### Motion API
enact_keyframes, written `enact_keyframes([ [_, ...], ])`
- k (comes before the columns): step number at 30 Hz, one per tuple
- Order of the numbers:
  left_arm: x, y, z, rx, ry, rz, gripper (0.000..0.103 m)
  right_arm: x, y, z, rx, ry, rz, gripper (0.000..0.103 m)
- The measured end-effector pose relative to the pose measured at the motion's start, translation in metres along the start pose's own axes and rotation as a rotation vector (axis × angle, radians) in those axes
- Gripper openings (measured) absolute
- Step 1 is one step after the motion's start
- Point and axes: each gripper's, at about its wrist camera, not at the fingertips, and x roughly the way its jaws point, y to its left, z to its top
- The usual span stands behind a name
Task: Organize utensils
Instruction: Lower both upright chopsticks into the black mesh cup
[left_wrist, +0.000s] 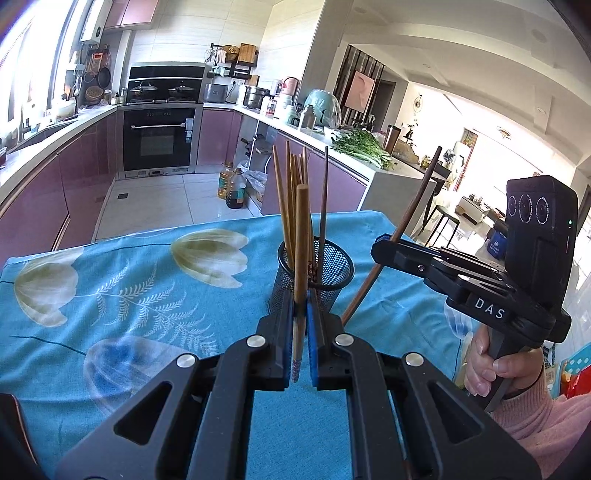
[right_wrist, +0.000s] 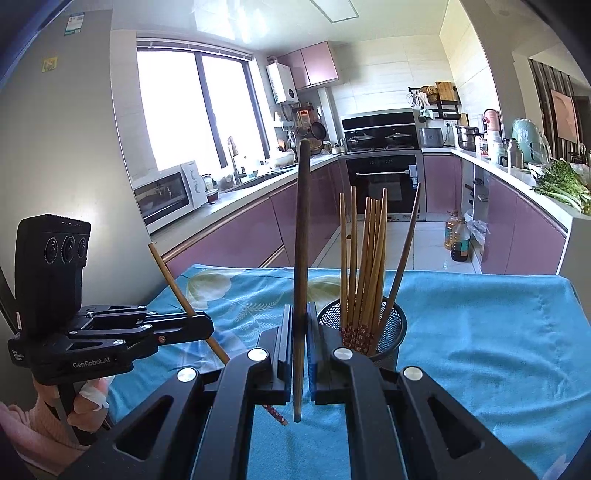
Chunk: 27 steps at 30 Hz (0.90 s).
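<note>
A black mesh holder (left_wrist: 332, 273) (right_wrist: 384, 332) stands on the blue cloth with several light wooden chopsticks (right_wrist: 365, 258) and a dark one upright in it. My left gripper (left_wrist: 300, 306) is shut on a light wooden chopstick (left_wrist: 301, 236), held upright just in front of the holder; that gripper also shows at the left of the right wrist view (right_wrist: 199, 326). My right gripper (right_wrist: 300, 325) is shut on a dark brown chopstick (right_wrist: 303, 240), held upright left of the holder; it also shows in the left wrist view (left_wrist: 384, 251) right of the holder.
The table is covered by a blue floral cloth (left_wrist: 129, 288) (right_wrist: 480, 332). Behind it lie the kitchen floor, purple cabinets, an oven (left_wrist: 159, 138) and oil bottles (left_wrist: 232, 186). Greens lie on the right counter (left_wrist: 362, 146).
</note>
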Motion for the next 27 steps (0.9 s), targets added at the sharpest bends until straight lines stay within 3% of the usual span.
enact_keyframes([
  [27, -0.0033, -0.0098, 0.0104, 0.025, -0.022, 0.0, 0.007, 0.0014, 0.0026, 0.0083, -0.003, -0.029, -0.016, 0.006],
])
